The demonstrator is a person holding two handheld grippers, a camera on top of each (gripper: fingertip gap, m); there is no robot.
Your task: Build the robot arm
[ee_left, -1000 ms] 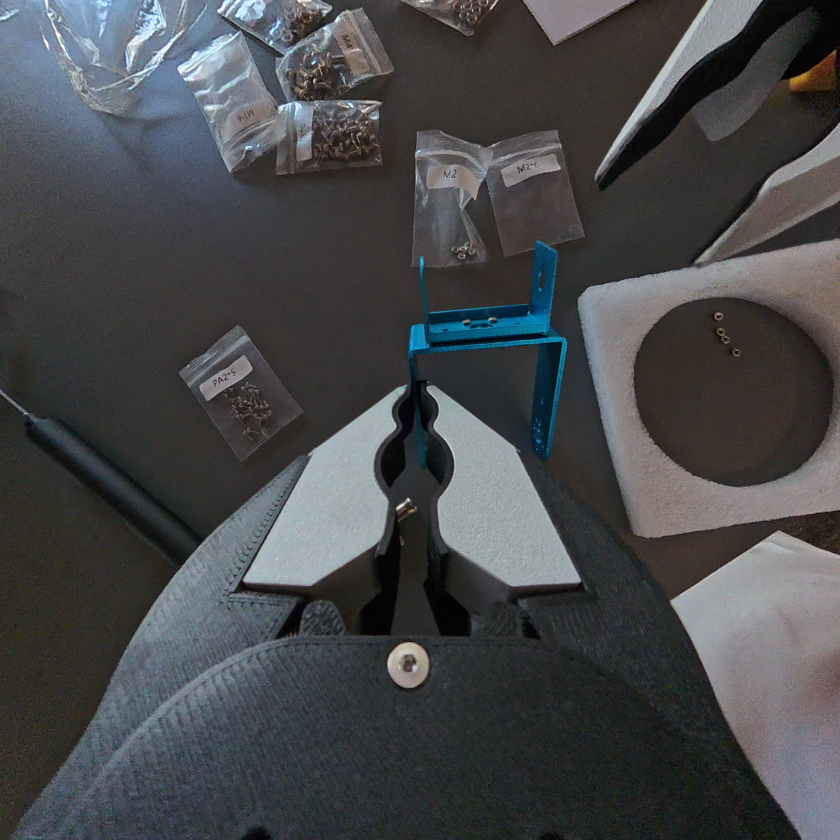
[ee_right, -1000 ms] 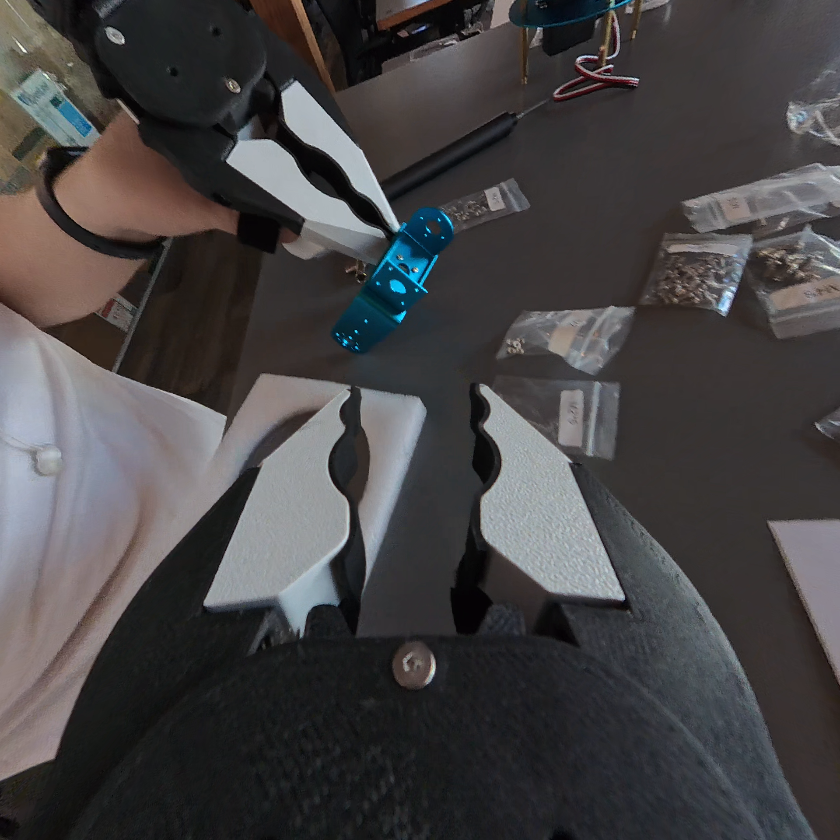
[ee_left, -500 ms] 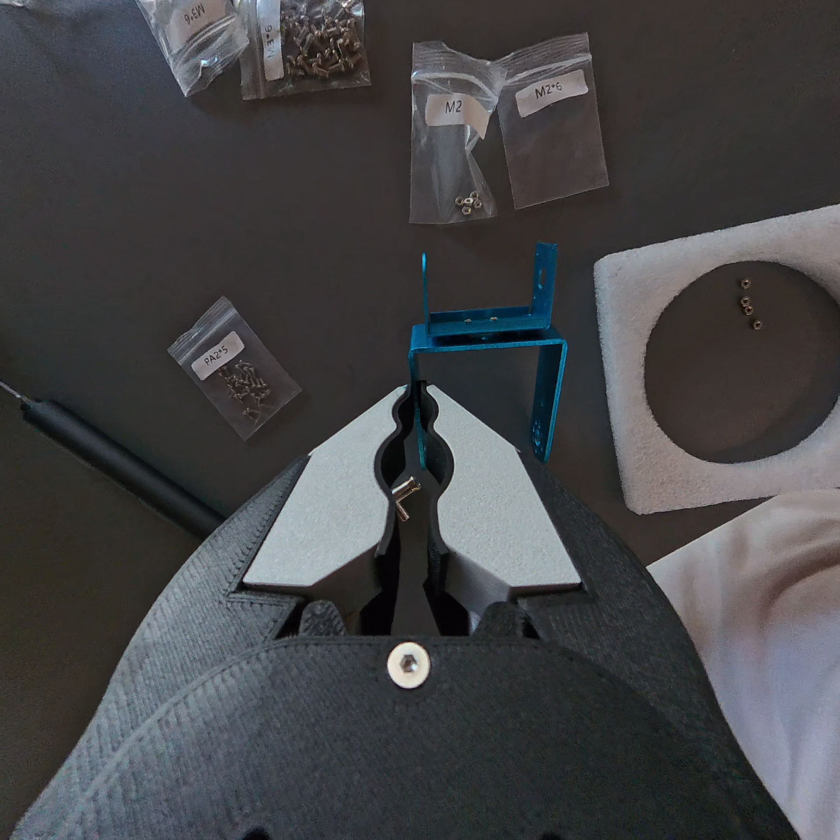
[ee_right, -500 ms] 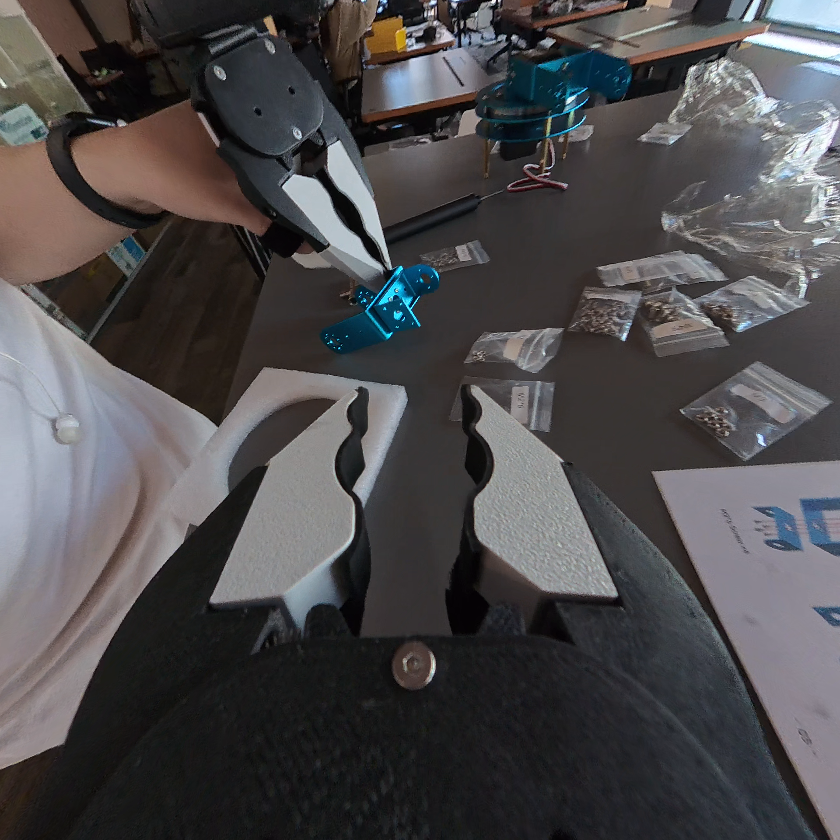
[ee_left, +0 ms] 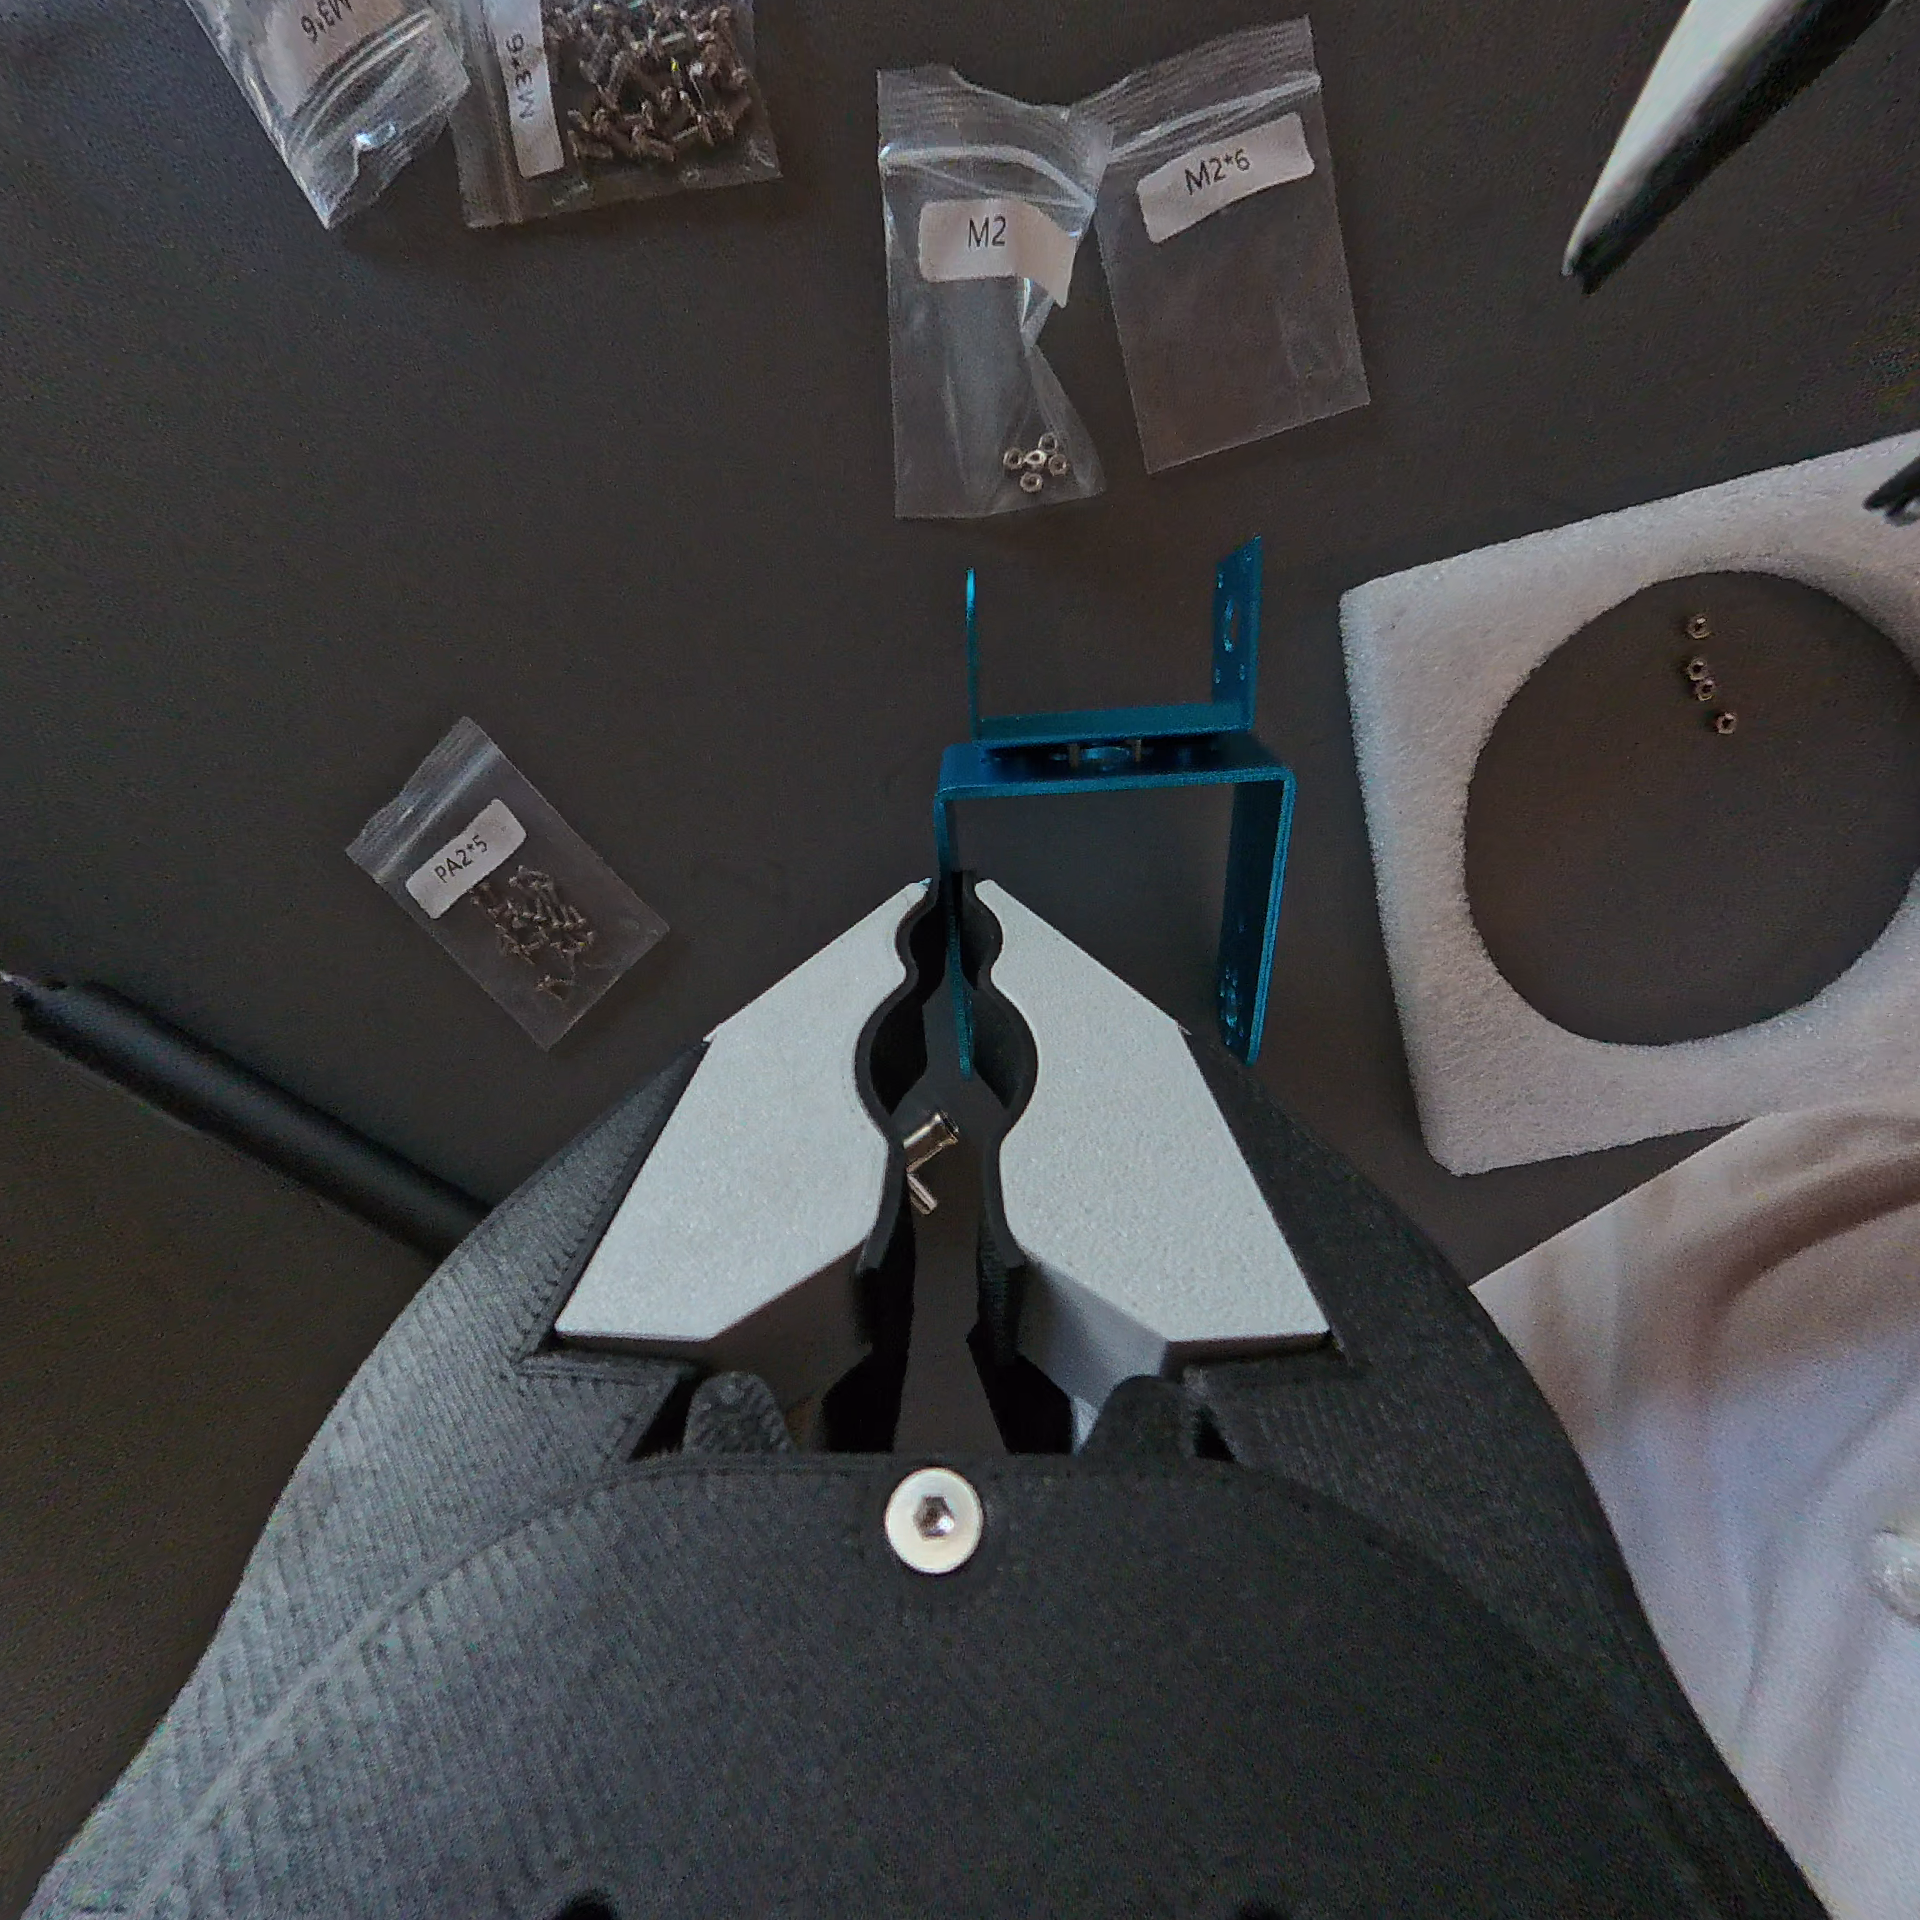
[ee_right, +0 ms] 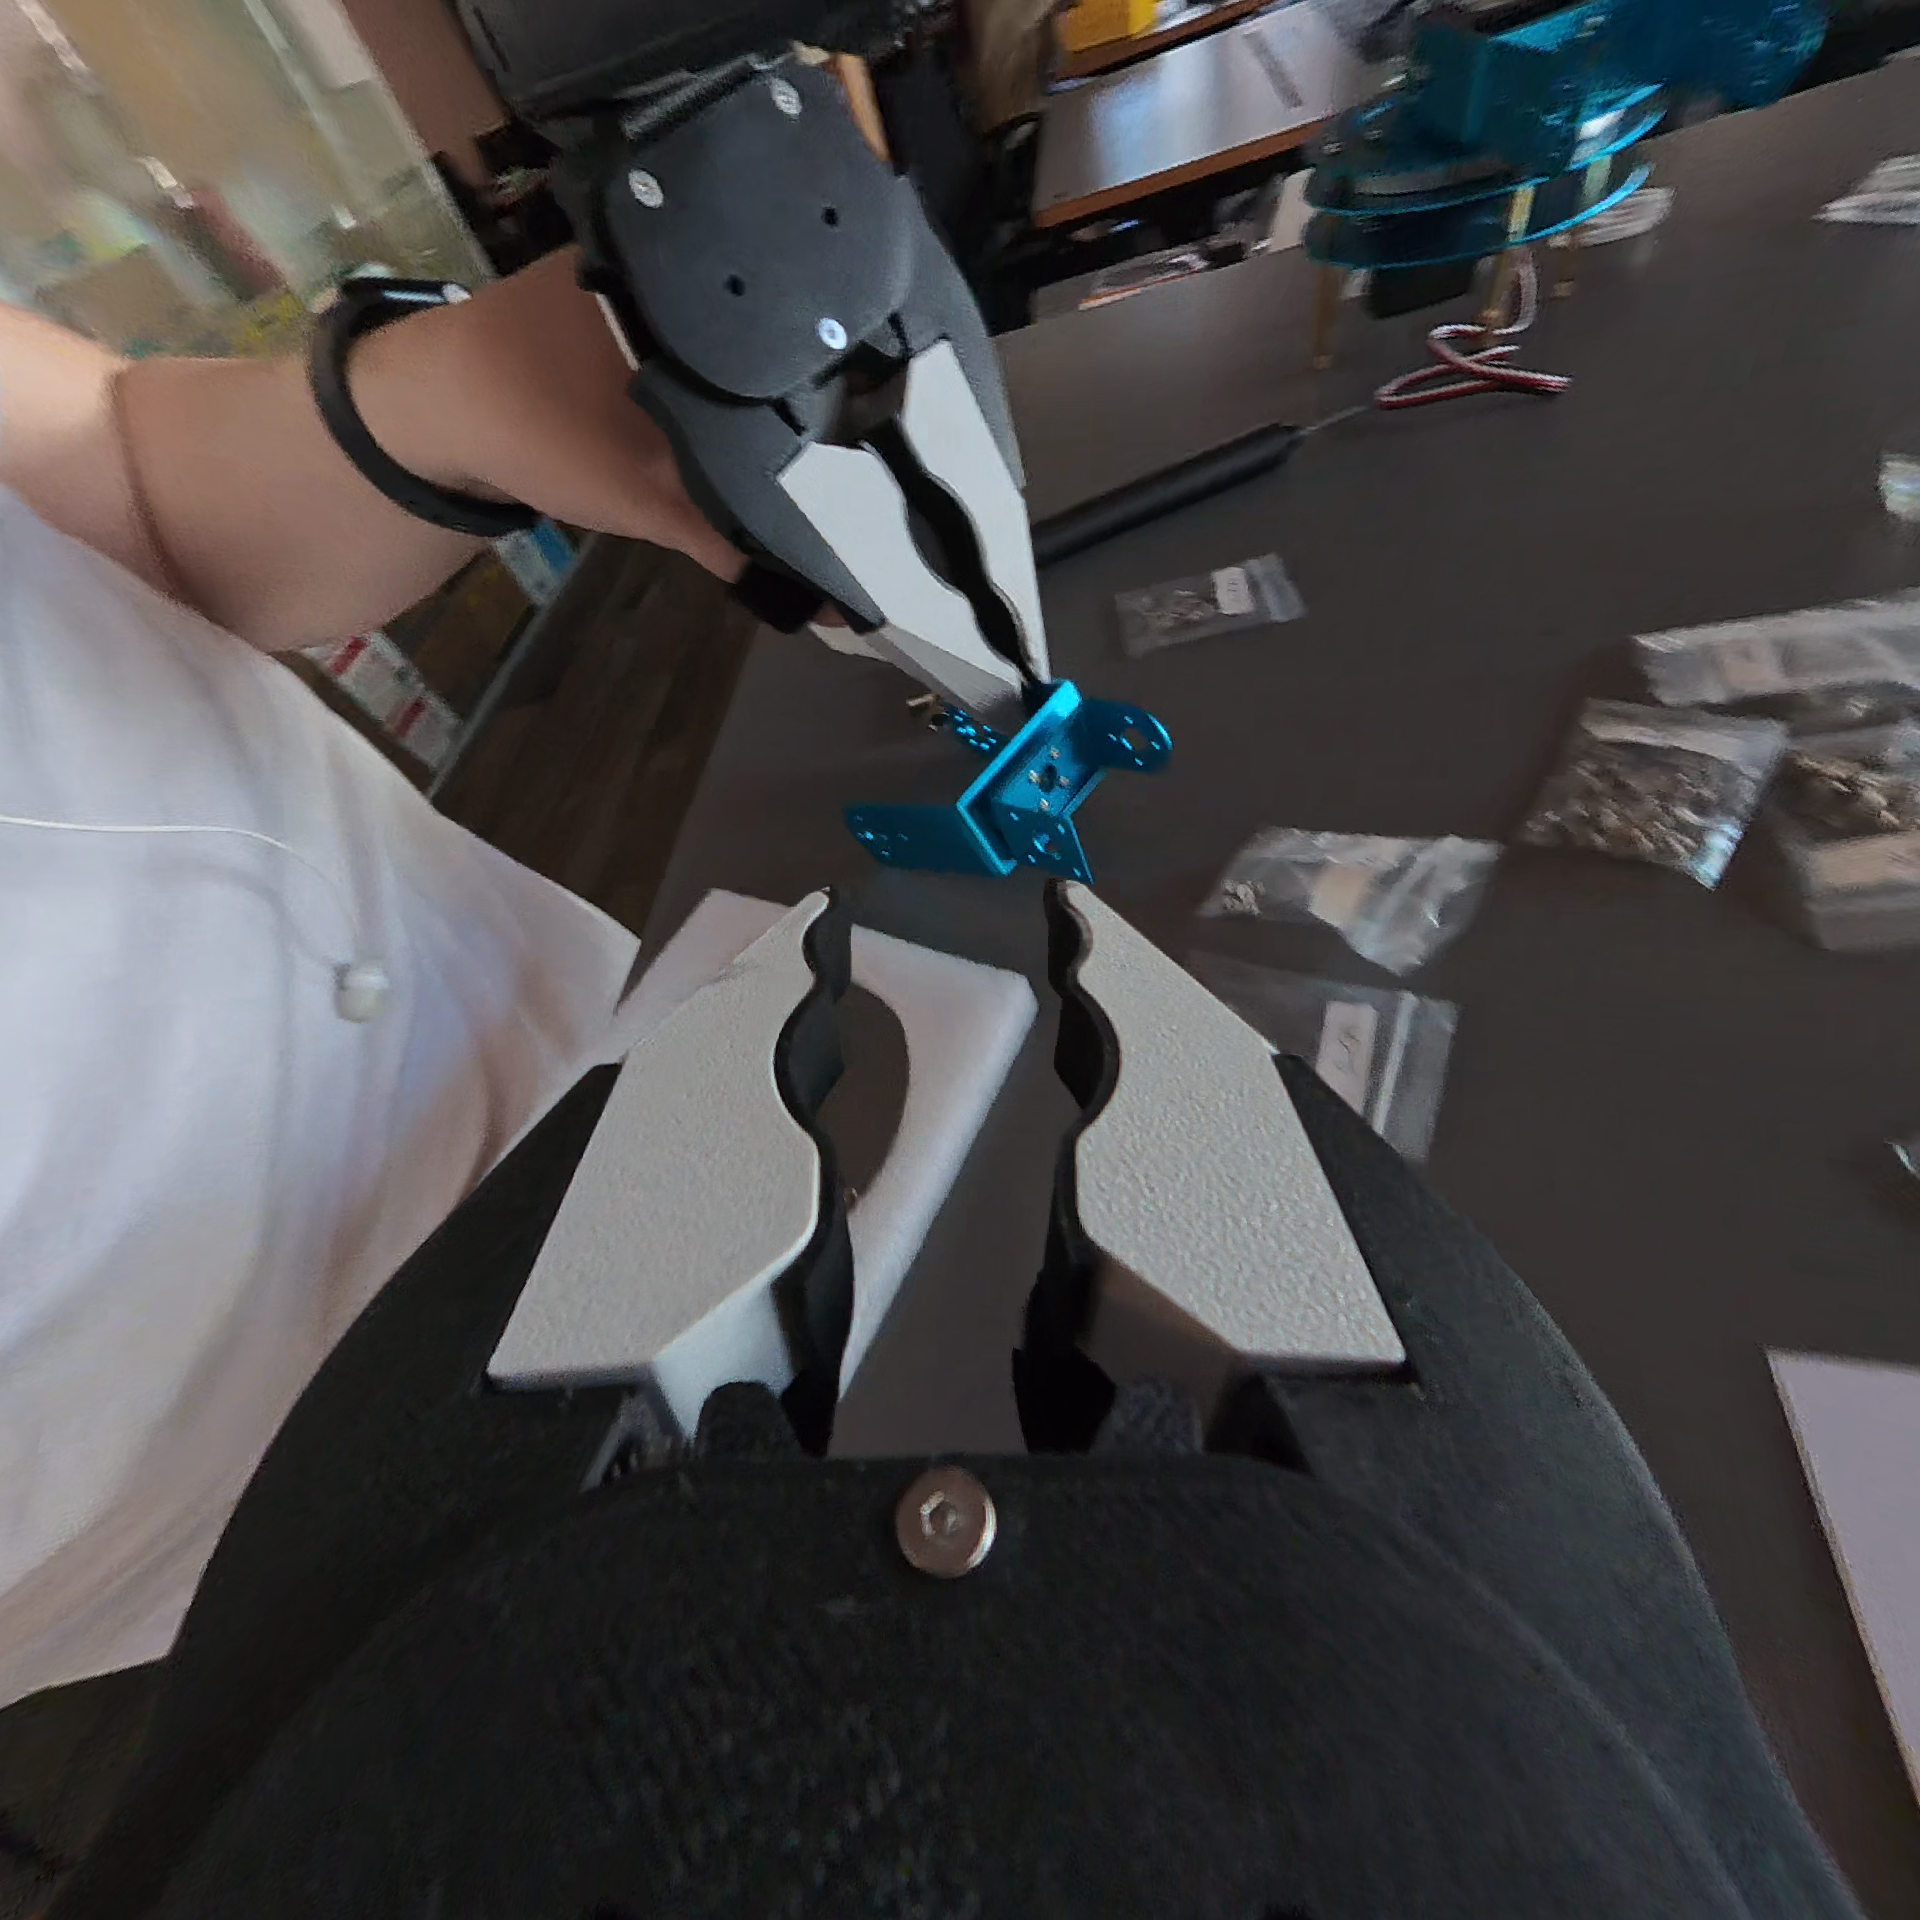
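My left gripper [ee_left: 951,896] is shut on one leg of a blue metal bracket assembly [ee_left: 1117,764], two U-shaped brackets joined back to back, held above the dark table [ee_left: 520,582]. A small silver screw [ee_left: 925,1143] shows between the jaws behind the tips. In the right wrist view the same left gripper [ee_right: 1029,675] holds the blue bracket assembly [ee_right: 1029,790] just ahead of my right gripper [ee_right: 945,899], which is open and empty. A white foam square [ee_left: 1423,831] with a round hole lies to the right, with several tiny nuts [ee_left: 1704,675] inside the hole.
Several clear bags of screws [ee_left: 613,114] and nuts [ee_left: 987,312] lie on the table. A black tool handle [ee_left: 229,1101] lies at the left. A person's white shirt [ee_right: 208,1039] and arm [ee_right: 447,457] are on the left. A blue disc assembly [ee_right: 1507,135] stands far back. There is about 12 centimeters between the tips of the two grippers.
My right gripper has swung closer to the blue bracket, which now sits just beyond its tips. The left gripper keeps its hold and has shifted slightly over the table.
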